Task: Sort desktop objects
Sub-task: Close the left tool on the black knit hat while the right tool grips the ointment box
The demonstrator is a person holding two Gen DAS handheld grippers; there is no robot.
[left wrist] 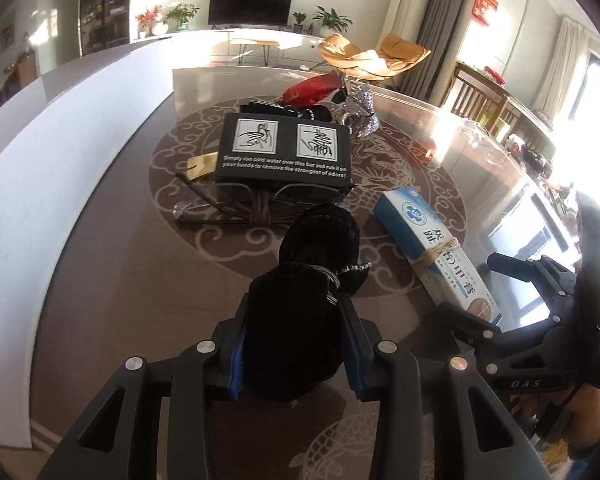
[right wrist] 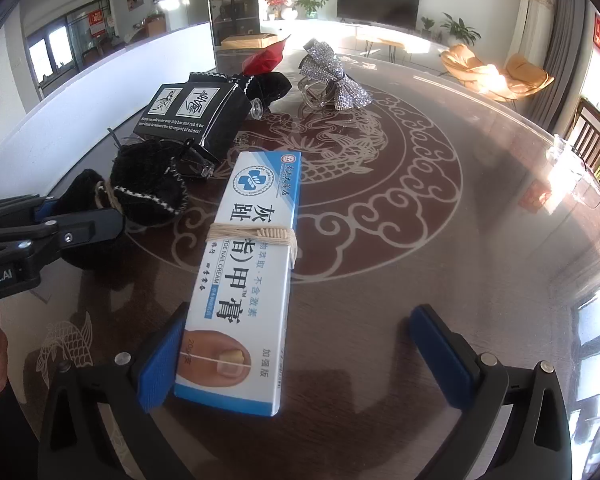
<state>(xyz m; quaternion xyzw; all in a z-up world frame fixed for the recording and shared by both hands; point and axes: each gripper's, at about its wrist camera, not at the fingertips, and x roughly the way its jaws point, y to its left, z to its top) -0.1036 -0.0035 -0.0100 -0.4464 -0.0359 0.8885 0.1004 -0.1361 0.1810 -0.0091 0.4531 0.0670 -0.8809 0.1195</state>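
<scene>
The left gripper (left wrist: 294,344) is clamped on a black velvet pouch (left wrist: 288,320) at the near left of the table (left wrist: 120,280), so the pick-up step is in hand. Lifting it clear comes next, past the second pouch (left wrist: 320,236) and glasses (left wrist: 256,200) just beyond. On the right, the right gripper (right wrist: 304,356) stands wide around the cream box (right wrist: 252,264), one pad touching it.

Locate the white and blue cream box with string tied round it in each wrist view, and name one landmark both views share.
Left wrist view: the cream box lies right of centre on the table, angled toward the lower right, beside the right gripper.
Right wrist view: the box fills the centre, its near end between the open fingers, against the left one.
Shared landmark: the black box with two white pictures.
</scene>
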